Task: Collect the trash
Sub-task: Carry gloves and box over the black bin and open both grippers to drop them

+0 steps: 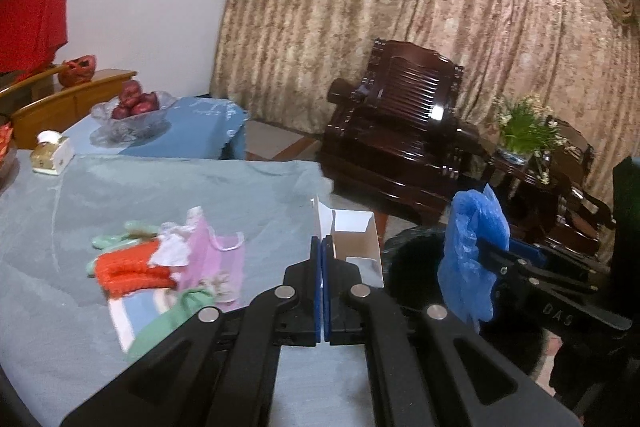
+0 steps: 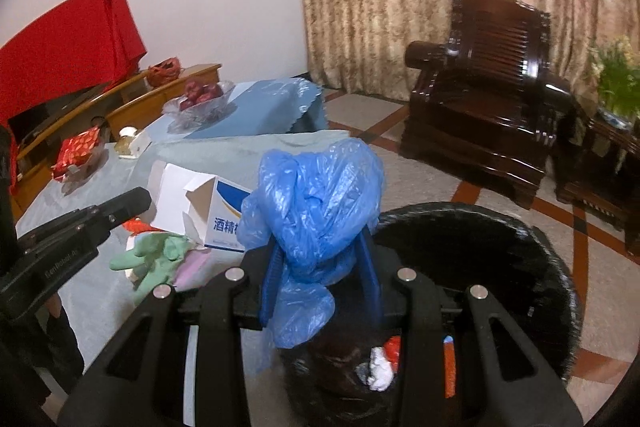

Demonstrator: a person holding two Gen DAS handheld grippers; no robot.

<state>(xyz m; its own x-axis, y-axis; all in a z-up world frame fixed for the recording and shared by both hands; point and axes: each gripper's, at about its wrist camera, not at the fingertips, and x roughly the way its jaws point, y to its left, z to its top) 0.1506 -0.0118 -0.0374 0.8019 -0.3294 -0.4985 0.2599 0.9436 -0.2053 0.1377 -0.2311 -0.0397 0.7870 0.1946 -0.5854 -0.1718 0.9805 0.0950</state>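
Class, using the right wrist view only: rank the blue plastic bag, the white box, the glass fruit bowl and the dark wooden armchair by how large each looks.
1. Dark wooden armchair
2. Blue plastic bag, though nearness to the camera enlarges it
3. White box
4. Glass fruit bowl

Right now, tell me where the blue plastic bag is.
The blue plastic bag is clamped in the right gripper, held above the black trash bin just off the table's edge, right of the white box.
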